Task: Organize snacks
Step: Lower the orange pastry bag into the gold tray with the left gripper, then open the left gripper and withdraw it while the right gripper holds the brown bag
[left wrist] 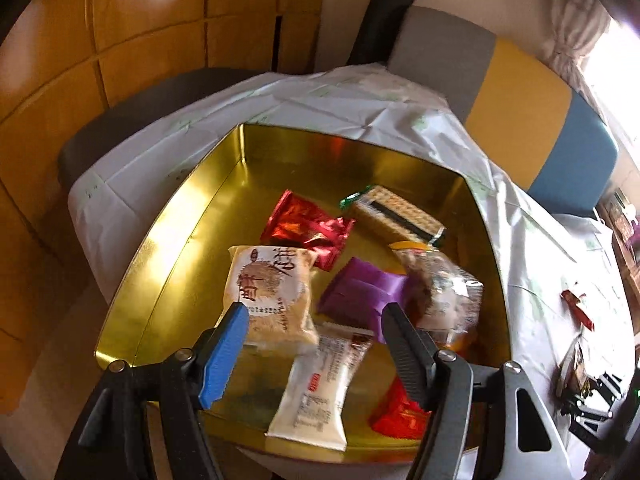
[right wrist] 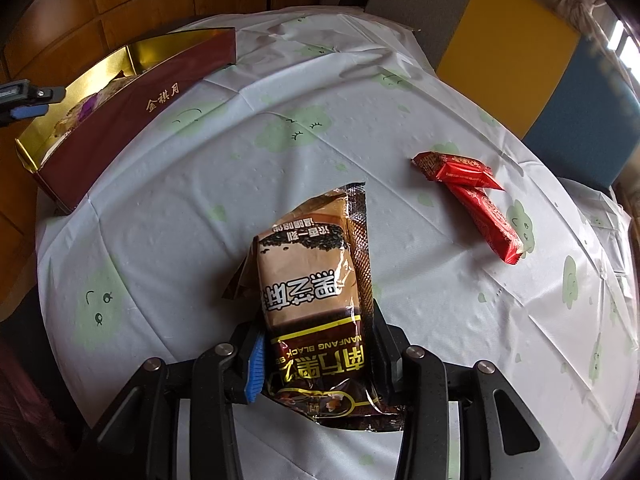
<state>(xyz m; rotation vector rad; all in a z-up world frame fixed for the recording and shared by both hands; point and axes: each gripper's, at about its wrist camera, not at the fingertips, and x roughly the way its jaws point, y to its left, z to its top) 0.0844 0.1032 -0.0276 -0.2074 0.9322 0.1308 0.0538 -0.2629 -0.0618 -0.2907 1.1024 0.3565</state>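
My left gripper (left wrist: 312,320) is open and empty above the gold-lined box (left wrist: 180,240). The box holds several snacks: a beige packet (left wrist: 272,284), a white packet (left wrist: 320,392), a purple packet (left wrist: 360,292), a red foil packet (left wrist: 308,228), a clear bag (left wrist: 444,288), a checkered bar (left wrist: 396,216) and a red packet (left wrist: 396,412). My right gripper (right wrist: 316,356) is shut on a brown black-sesame packet (right wrist: 316,280) above the table. Two red bars (right wrist: 476,200) lie on the tablecloth to the right. The box, maroon outside (right wrist: 120,120), stands far left in the right wrist view.
A pale tablecloth with green cloud faces (right wrist: 280,132) covers the round table. A cushioned bench in grey, yellow and blue (right wrist: 516,48) runs behind it. Wood panelling (left wrist: 120,40) is at the left. My left gripper (right wrist: 24,100) shows at the left edge.
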